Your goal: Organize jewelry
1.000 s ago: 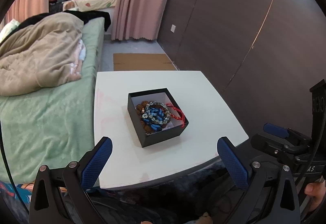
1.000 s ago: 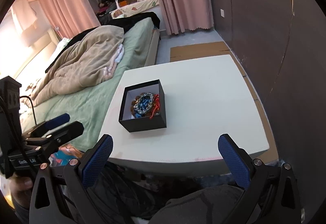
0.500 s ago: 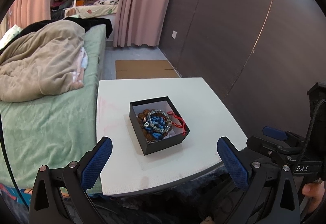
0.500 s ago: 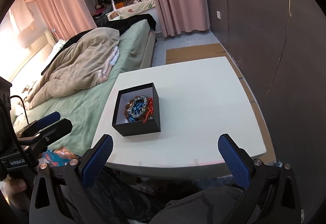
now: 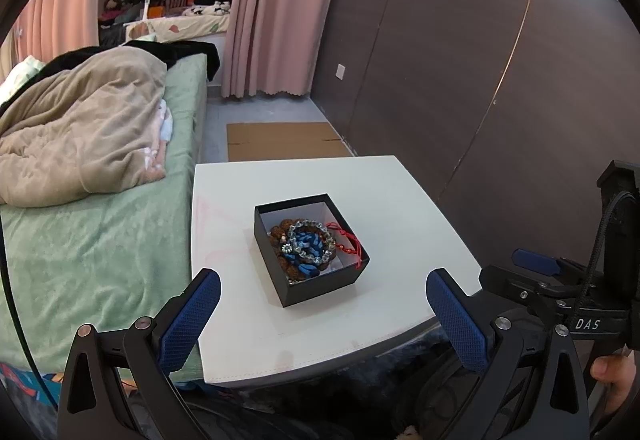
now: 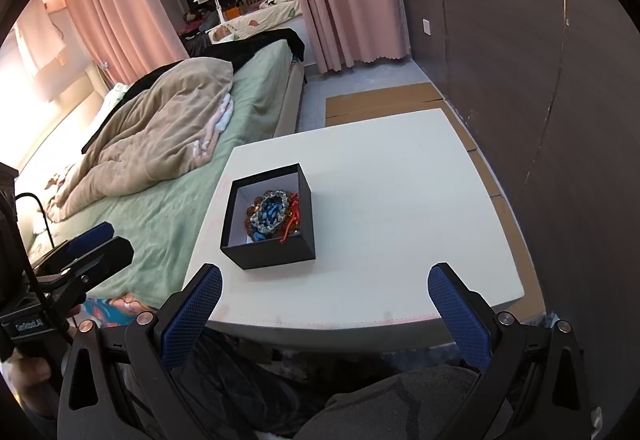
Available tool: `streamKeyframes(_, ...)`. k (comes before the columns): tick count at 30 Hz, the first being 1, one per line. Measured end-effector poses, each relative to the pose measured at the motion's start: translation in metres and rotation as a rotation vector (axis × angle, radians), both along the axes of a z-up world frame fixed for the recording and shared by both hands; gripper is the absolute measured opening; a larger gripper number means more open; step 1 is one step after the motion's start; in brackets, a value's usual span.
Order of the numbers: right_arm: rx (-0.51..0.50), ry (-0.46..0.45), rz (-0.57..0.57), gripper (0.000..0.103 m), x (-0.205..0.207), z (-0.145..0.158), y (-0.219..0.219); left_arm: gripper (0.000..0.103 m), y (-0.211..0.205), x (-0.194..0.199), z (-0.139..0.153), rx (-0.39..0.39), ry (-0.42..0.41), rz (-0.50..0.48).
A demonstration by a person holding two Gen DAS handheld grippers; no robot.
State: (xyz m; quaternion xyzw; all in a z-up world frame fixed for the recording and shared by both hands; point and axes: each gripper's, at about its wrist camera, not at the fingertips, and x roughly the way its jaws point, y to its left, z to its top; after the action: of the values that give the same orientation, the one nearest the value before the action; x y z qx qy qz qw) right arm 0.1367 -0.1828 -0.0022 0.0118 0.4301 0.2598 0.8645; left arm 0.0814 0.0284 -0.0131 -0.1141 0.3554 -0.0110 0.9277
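Observation:
An open black box point(image 5: 320, 286) point(image 6: 276, 252) sits on the white table point(image 5: 384, 196) point(image 6: 400, 176), toward its left side. Inside lies a heap of jewelry point(image 5: 308, 246) point(image 6: 272, 216): brown beads, a clear bead bracelet, blue pieces and a red cord that hangs over the box's right wall. My left gripper point(image 5: 320, 314) is open, held near the table's front edge with the box a little beyond its fingers. My right gripper point(image 6: 326, 314) is open too, back from the front edge, the box ahead on its left. Neither holds anything.
A bed point(image 5: 100, 240) with green sheet and a beige duvet point(image 5: 80, 136) borders the table's left side. A dark panelled wall point(image 5: 500, 100) runs along the right. Flattened cardboard point(image 5: 280, 140) lies on the floor beyond the table. The person's lap point(image 6: 400, 400) is below the right gripper.
Both grippers have risen and pulled back a little, so the box and table sit lower and farther in the left view. The box and jewelry have not moved.

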Motion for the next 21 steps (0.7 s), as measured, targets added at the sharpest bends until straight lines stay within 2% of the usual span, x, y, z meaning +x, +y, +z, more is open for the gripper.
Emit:
streamKeyframes(8, 0.008, 0.005, -0.002, 0.103, 0.000, 0.000, -0.003, 0.102, -0.003, -0.003, 0.003, -0.003, -0.001, -0.005)
streamKeyframes(21, 0.008, 0.010, -0.028, 0.103, -0.006, -0.002, -0.007, 0.102, -0.027, -0.013, 0.016, 0.075, -0.028, -0.021)
